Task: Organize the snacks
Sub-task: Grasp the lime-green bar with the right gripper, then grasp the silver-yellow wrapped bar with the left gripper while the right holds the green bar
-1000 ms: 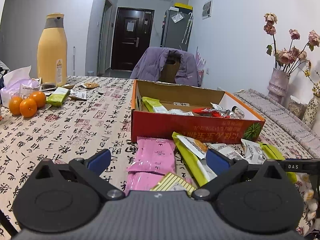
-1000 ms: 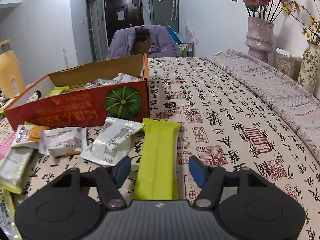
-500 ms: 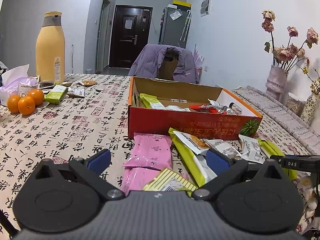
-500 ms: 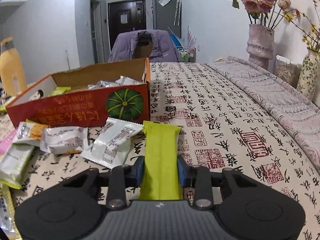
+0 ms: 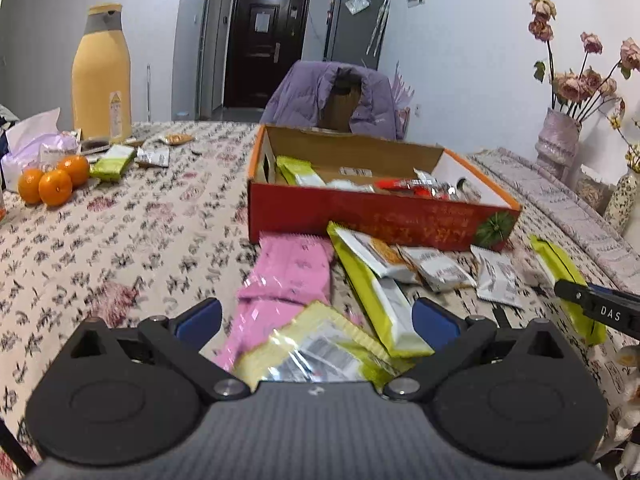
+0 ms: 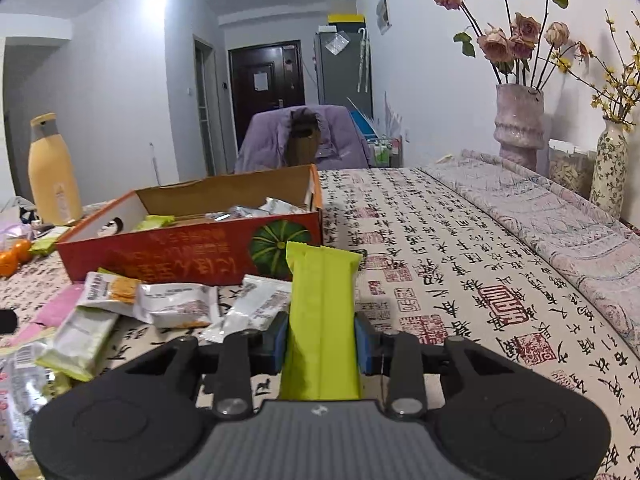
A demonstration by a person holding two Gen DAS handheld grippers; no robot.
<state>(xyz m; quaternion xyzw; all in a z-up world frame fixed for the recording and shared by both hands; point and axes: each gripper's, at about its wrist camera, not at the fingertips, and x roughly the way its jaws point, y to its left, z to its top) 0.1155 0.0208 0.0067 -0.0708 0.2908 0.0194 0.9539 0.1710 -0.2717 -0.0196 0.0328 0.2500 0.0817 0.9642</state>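
Two blue pads of the right gripper point(image 6: 321, 342) pinch a lime-green snack bar point(image 6: 320, 312), lifted before the red pumpkin-print box point(image 6: 192, 254); its print is unreadable. "DAS" marks that gripper's finger. The left gripper point(image 5: 316, 322) gapes over pink packets point(image 5: 292, 270). Oranges point(image 5: 54, 180) lie well apart.

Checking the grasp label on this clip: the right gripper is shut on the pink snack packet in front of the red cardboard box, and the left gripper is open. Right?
Not quite. The right gripper is shut on the long lime-green snack packet, not a pink one, as the right wrist view shows. It is in front of the red cardboard box, and the left gripper is open.
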